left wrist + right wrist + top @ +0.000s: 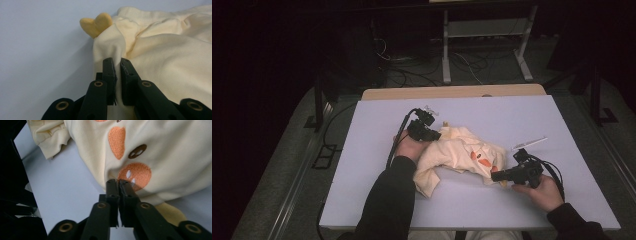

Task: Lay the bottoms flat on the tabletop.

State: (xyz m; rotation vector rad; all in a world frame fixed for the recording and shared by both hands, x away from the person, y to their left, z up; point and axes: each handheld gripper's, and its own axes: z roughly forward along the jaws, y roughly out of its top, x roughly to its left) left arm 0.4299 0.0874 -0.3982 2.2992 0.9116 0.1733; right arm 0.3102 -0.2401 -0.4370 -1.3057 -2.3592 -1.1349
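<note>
Cream cloth, a small garment [459,152], lies crumpled mid-bench [522,120], long axis running between the 2 tools. The left hand-held gripper [117,65] pinches a fold at its far-left end; the right hand-held gripper [117,185] clamps the near-right hem beside orange embroidery [134,173].

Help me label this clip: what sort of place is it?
Probably a lab or workshop recording bay: a white-topped table in a dark room, loose cables on the floor and a metal stand frame behind it.

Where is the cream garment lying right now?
In the high view, the cream garment lies crumpled mid-table, between the left claw and the right claw.
</note>
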